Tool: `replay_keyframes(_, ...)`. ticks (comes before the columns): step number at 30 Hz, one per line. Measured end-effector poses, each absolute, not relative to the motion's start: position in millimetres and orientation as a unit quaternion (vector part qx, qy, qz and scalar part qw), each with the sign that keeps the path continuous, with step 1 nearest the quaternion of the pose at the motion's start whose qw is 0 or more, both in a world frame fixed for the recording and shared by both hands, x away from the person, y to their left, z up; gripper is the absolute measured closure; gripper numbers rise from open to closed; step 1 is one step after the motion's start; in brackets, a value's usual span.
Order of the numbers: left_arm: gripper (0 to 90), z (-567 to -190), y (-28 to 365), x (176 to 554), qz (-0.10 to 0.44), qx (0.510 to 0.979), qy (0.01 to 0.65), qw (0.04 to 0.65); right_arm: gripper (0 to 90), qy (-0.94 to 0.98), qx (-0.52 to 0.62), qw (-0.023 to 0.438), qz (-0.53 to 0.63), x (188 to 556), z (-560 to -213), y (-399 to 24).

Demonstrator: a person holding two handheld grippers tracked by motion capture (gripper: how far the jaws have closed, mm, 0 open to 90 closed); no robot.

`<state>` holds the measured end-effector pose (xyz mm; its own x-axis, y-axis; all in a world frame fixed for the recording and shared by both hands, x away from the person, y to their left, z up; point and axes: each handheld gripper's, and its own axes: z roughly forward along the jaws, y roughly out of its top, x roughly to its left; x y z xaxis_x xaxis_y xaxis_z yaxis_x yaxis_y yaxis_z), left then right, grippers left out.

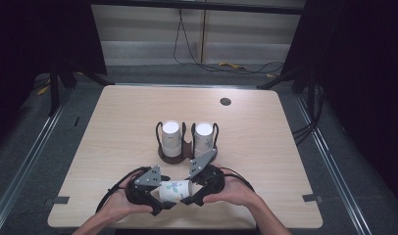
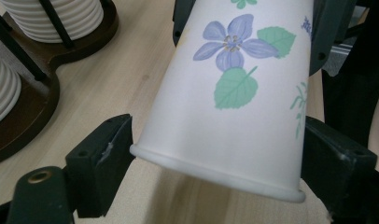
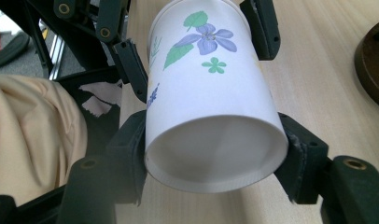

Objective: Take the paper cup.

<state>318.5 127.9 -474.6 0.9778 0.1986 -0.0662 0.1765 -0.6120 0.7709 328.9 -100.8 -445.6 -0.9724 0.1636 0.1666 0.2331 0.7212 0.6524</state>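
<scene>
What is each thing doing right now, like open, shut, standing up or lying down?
flowered paper cup: lying on its side, held off the table between both grippers.
left gripper: fingers shut on the cup.
right gripper: fingers shut on the cup's other end.
cup stacks: two, standing upright in their holder.
wooden holder: standing on the table, both slots filled.

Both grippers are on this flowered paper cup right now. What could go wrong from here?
1. The paper cup is thin-walled and the right gripper clamps it at one end; a tighter squeeze may crush it.
2. The left gripper brackets its other end; pulling the hands apart could tear or deform the cup, or it may slip free.
3. The cup holder with its two cup stacks stands just behind; a swing could knock it.
</scene>
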Motion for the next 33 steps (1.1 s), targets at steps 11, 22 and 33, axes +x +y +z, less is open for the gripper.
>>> replay_keyframes(11,15.9,-476,139,328,0.004,0.875,0.16,0.456,36.4,-0.908,-0.135,0.024,-0.396,333,-439,-109)
replay_keyframes(22,15.8,-470,149,334,-0.003,0.85,0.185,0.493,36.4,-0.886,-0.165,0.024,-0.434,336,-436,-116)
replay_keyframes(33,15.8,-455,151,339,0.01,0.842,0.183,0.507,36.6,-0.858,-0.193,0.015,-0.475,337,-430,-126)
